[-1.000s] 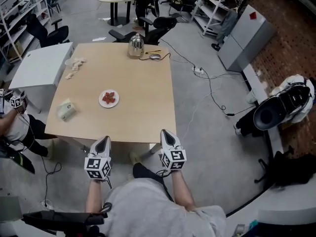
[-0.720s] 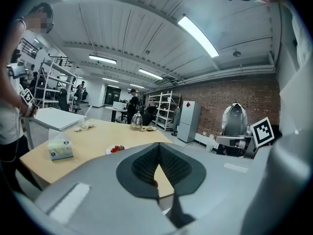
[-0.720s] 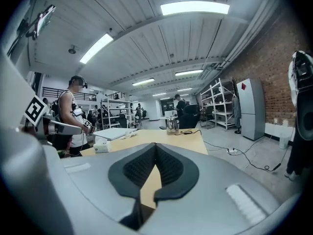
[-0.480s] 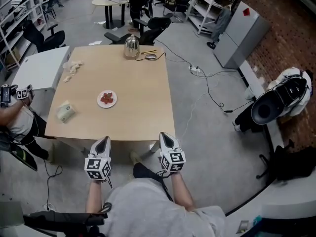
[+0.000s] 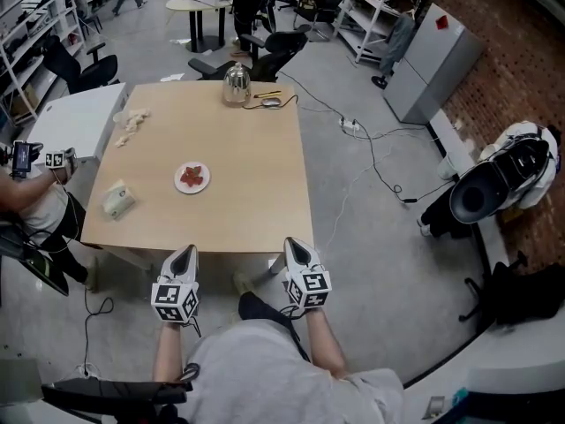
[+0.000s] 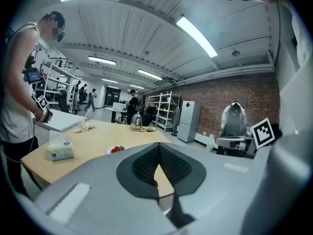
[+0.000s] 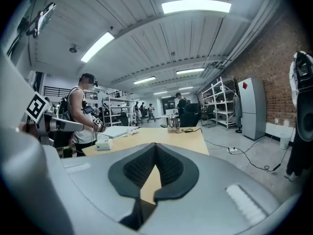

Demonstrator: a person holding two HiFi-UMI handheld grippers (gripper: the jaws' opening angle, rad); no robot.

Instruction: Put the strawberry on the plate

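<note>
A white plate [image 5: 182,185] lies on the wooden table [image 5: 256,193], left of its middle, with red strawberries [image 5: 192,177] on it. The left gripper view shows the same plate [image 6: 109,152] and strawberries [image 6: 116,149] low over the table. Both grippers hang in front of the table's near edge, off the table. My left gripper [image 5: 184,253] is shut with nothing in it, its ribbed pads meeting at the tips [image 6: 157,147]. My right gripper [image 5: 294,244] is likewise shut and empty [image 7: 155,145].
A tissue box [image 5: 118,198] sits near the table's left front corner, white scraps [image 5: 131,122] at the far left, a metal kettle [image 5: 236,84] with a mouse at the far edge. A person [image 5: 31,203] with grippers stands left by a white table [image 5: 75,122]. Cables [image 5: 371,162] cross the floor at right.
Both grippers have stayed where they were, shut. The head view has tilted slightly, and the person at the left has lifted their hands.
</note>
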